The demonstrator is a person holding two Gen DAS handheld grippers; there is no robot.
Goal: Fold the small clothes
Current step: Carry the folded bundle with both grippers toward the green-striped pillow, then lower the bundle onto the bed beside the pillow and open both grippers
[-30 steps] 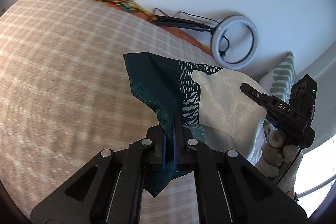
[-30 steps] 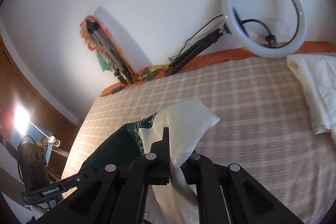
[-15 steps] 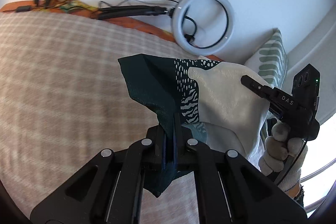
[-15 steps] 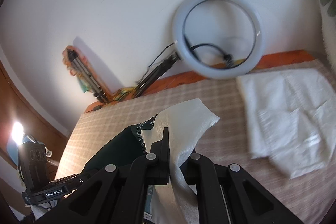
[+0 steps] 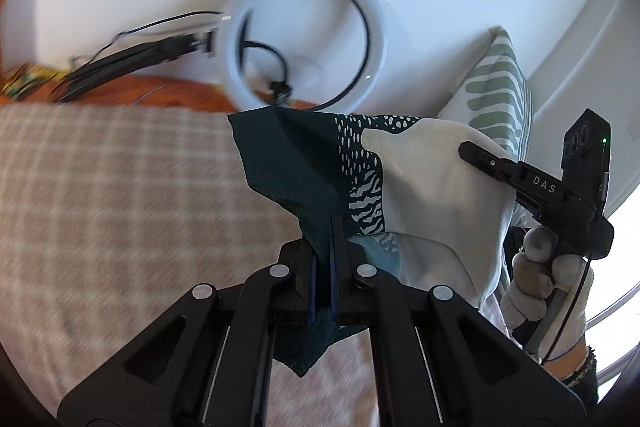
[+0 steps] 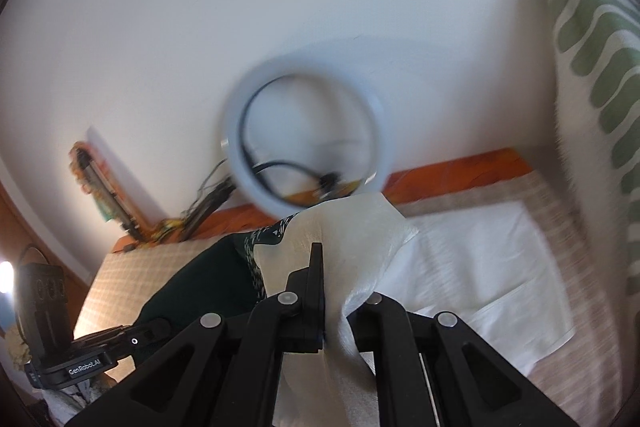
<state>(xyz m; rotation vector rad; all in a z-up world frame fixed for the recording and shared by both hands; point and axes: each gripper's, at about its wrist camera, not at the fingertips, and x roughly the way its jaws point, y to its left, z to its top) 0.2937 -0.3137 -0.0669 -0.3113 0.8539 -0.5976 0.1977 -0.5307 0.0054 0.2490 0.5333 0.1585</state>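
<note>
— Both clamped? 
— Yes: left gripper pinches the garment's dark edge, right gripper its cream edge, aloft before the ring light. 
— Progress? 
— White cloth below the ring light looks folded; this one isn't.

Place: a bedroom in a home.
Bed: wide, covered by a beige checked spread, filling the lower half of both views.
Frame: an orange-brown wooden edge runs along the far side of the bed, against the wall.
Pillow: white with green leaf-like stripes, propped upright at the bed's right end.
Wall: plain white, right behind the bed.
Ring light: a round white lamp with a black cable, leaning on the wall.
Tripods: folded stands lean in the corner.
White cloth: lies flat on the spread near the pillow.
</note>
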